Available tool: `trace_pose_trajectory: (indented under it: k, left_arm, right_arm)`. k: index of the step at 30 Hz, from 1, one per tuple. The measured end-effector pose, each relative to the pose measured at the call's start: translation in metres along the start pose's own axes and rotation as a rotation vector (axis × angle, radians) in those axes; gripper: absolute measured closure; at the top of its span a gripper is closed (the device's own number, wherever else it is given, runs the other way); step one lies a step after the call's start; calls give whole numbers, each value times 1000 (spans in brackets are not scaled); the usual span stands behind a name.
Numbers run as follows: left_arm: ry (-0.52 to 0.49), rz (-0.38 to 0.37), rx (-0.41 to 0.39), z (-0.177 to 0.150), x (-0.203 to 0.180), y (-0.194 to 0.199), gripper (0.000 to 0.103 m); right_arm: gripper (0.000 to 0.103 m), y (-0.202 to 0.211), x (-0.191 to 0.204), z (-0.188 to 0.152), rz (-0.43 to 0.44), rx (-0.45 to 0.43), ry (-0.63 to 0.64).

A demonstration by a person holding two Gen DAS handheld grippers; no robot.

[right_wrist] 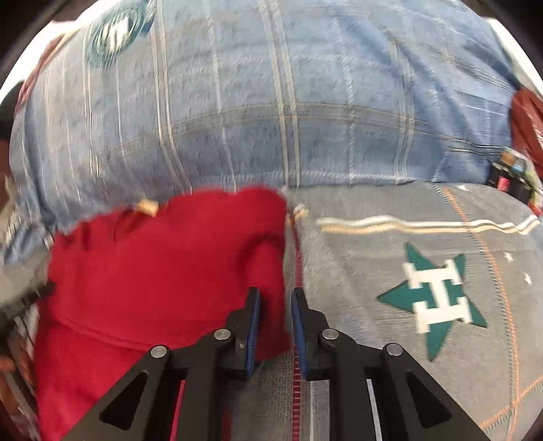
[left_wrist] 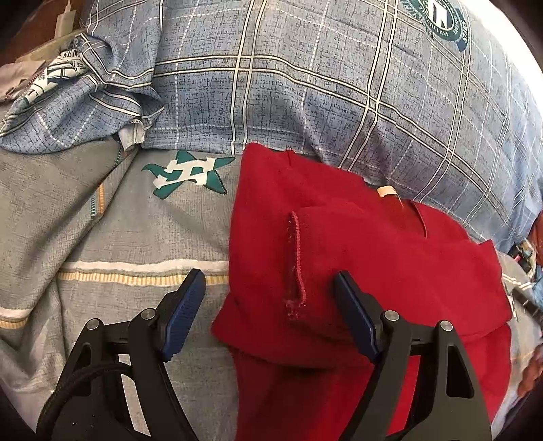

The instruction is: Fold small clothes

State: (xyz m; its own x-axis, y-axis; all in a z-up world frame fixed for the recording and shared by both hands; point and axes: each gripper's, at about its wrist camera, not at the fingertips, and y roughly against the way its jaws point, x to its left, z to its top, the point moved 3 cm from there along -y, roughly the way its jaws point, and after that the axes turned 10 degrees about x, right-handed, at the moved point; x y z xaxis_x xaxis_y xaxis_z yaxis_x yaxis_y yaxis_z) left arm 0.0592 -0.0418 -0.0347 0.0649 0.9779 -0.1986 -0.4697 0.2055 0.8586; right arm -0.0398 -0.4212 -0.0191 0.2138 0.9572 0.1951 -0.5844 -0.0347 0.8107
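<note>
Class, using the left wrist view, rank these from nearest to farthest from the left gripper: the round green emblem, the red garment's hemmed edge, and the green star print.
1. Hemmed edge of the red garment: between the open jaws of the left gripper.
2. Green star print: on the grey sheet, up and left.
3. Round green emblem: on the blue plaid bedding, far top right.

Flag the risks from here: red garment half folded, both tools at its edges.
1. The right tool stands narrowly open at the red knit garment's edge; closing now might catch only a thin bit that slips.
2. The left tool straddles the folded sleeve hem; a pull could undo that fold.
3. The soft grey patterned bedsheet could bunch into either grip.
</note>
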Motion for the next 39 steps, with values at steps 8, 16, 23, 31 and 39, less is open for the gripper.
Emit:
trace_pose_trajectory:
  k: [8, 16, 23, 31, 39]
  left_arm:
    - [8, 1, 9, 0, 1, -2, 24]
    - [7, 3, 19, 0, 0, -3, 24]
    - [0, 26, 10, -1, -1, -1, 24]
    - [-46, 74, -37, -6, -7, 10, 24]
    - [-86, 60, -67, -32, -18, 46, 24]
  right_arm:
    - [81, -28, 59, 35, 39, 25, 184]
    - [79, -74, 31, 62, 8, 53, 43]
    - [76, -26, 31, 12, -3, 58, 77]
    - [70, 4, 37, -27, 0, 55, 156]
    - [57, 36, 34, -76, 60, 96, 151]
